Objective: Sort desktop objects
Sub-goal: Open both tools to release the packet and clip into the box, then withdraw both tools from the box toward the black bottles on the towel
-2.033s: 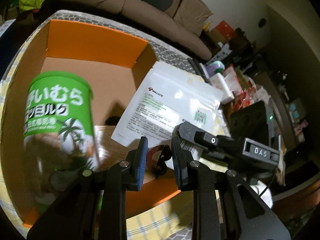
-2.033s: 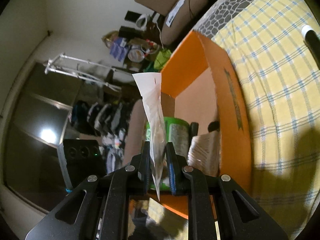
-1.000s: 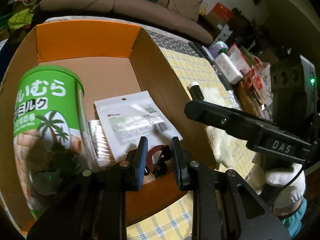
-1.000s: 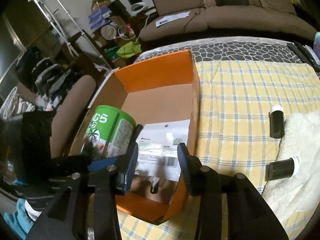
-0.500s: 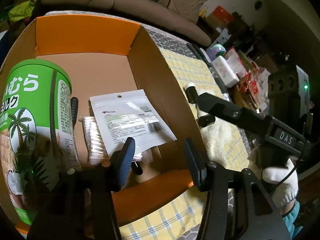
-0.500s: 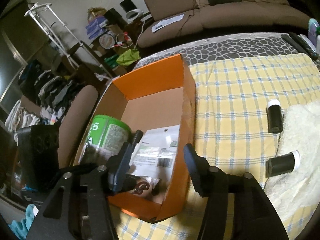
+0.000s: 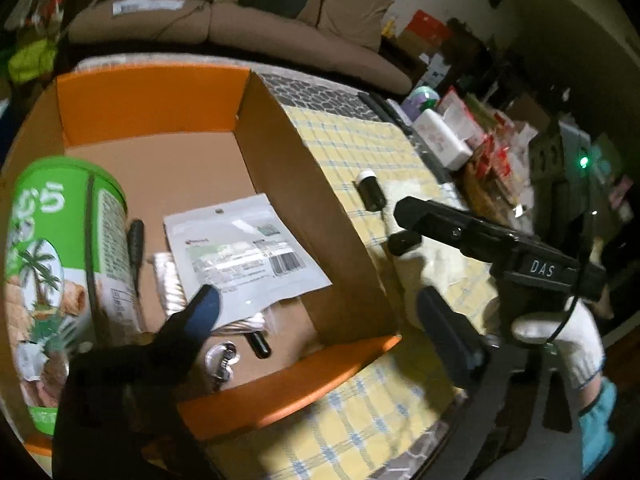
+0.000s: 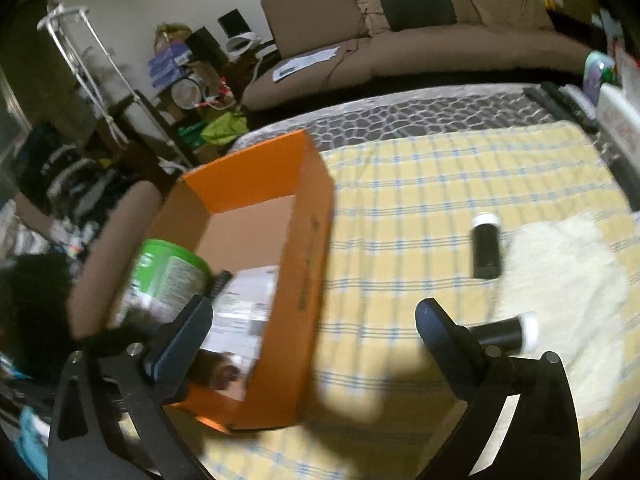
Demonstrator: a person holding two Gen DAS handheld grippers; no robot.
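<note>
An orange cardboard box [image 7: 304, 384] [image 8: 308, 216] stands on the yellow checked cloth. Inside it are a green snack can [image 7: 60, 272] [image 8: 168, 276], a white pouch [image 7: 240, 252], cotton swabs [image 7: 168, 280] and a small clip [image 7: 220, 356]. My left gripper [image 7: 316, 312] is open and empty over the box's near right corner. My right gripper [image 8: 312, 316] is open and empty above the box's right wall. Two black bottles with white caps lie on the cloth, one [image 8: 486, 248] [image 7: 370, 190] farther, one [image 8: 504, 332] [image 7: 404, 240] nearer.
A cream fluffy towel [image 8: 568, 280] lies right of the bottles. A brown sofa [image 8: 420, 52] stands behind the table. Boxes and packets [image 7: 444, 140] crowd the table's far right edge. A gloved hand [image 7: 560, 340] holds the right gripper.
The right gripper dropped the white pouch into the box and opened. The left gripper let the clip fall into the box and opened wide. Both have drawn back to the right.
</note>
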